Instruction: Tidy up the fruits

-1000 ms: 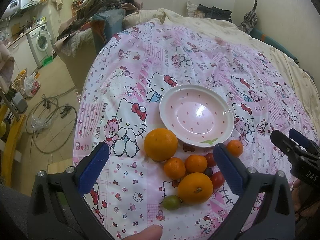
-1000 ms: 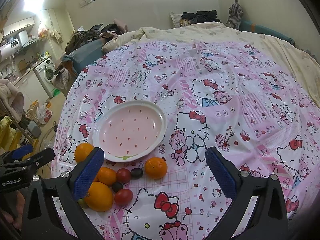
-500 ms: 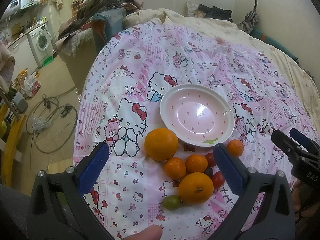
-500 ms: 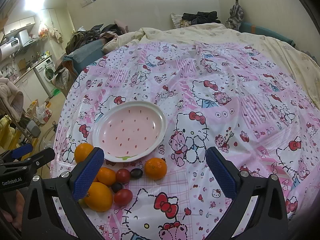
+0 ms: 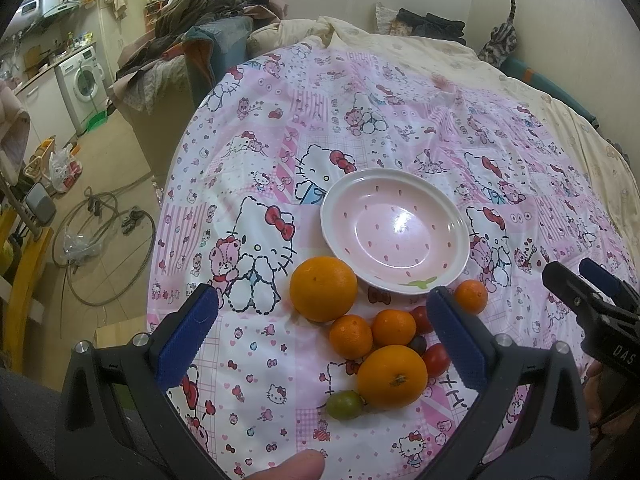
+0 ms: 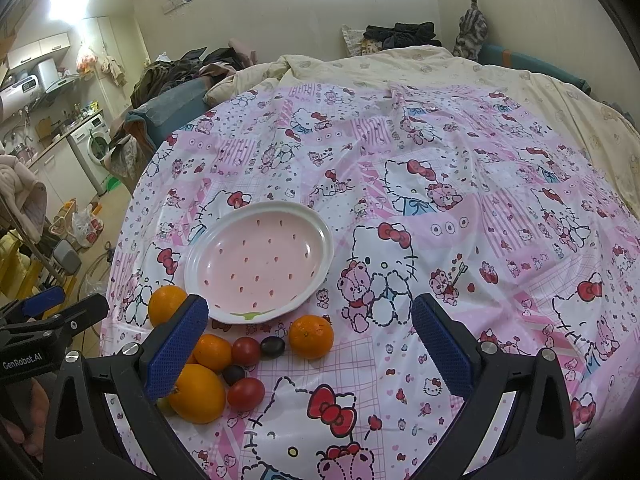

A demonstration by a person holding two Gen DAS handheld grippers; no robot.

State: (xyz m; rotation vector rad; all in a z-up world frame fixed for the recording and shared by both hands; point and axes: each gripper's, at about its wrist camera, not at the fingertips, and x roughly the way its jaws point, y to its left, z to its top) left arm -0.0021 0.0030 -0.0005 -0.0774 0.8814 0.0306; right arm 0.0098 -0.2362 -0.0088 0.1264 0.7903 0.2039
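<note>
Nothing has shifted since the earlier frames: both grippers hover in the same spots above the bed and every fruit lies where it lay. From the left wrist view, the left gripper (image 5: 322,334) is spread wide and holds nothing, its matte black arms ending in ribbed blue pads (image 5: 186,334). From the right wrist view the right gripper (image 6: 308,344) is spread just as wide and also holds nothing. A glossy, shallow round plate (image 5: 460,240), pink with small strawberry-seed marks and a white rim, sits bare on a smooth pink-and-white cartoon-cat sheet (image 5: 260,160) whose surface has a slight plastic sheen. The fruits cluster on the sheet just beside the near rim of the plate. A large round orange (image 5: 323,289) with dimpled skin sits closest to the plate, its top edge overlapping the rim in the left view. Two small mandarins (image 5: 351,336) touch one another behind it, and a second big orange (image 5: 392,376) with a dark stem scar lies nearest the camera. Shiny red cherry tomatoes (image 5: 436,359), a dark grape (image 5: 418,345) and a small green fruit (image 5: 344,404) are tucked around it. One more mandarin (image 5: 471,297) rests slightly apart on the right. A tabby cat (image 6: 472,28) stands at the far wall.
</note>
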